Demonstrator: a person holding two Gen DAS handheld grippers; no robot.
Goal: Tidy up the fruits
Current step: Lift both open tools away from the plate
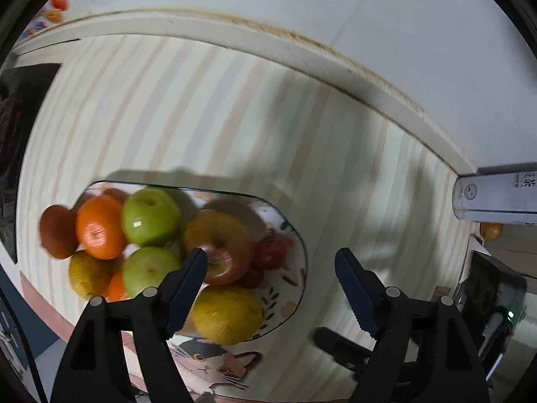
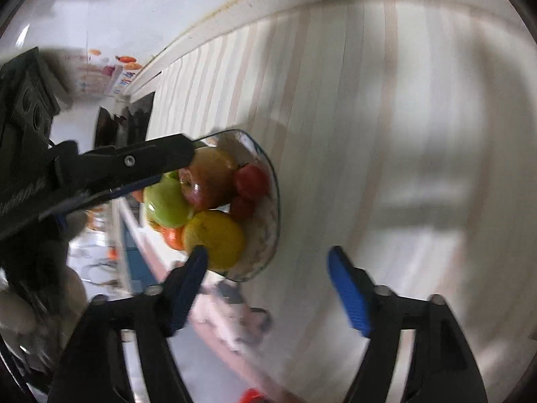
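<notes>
- The jaws of the left gripper (image 1: 270, 262) are seen standing wide apart, with nothing between them; only the edge of the plate (image 1: 295, 235) and the striped cloth (image 1: 235, 107) on the table are framed in the gap.
- The jaws of the right gripper (image 2: 266, 262) are likewise held apart and empty, over bare striped cloth just beside the plate.
- In the right wrist view the left gripper is seen from the side, poised above the fruit pile.
- The fruit is heaped on the plate: a red apple (image 1: 223, 252) just beyond the left fingertip, a yellow fruit (image 1: 228, 315) nearer the camera, two green apples (image 1: 151, 216), an orange (image 1: 99, 230) and small red fruits (image 1: 272, 252).
- A brown fruit (image 1: 57, 231) is seen at the plate's far left edge; whether it lies on or off the plate cannot be told.
- A cat picture (image 1: 214, 362) is printed on the cloth below the plate.
- A white can (image 1: 496, 198) lies at the right, well apart.
</notes>
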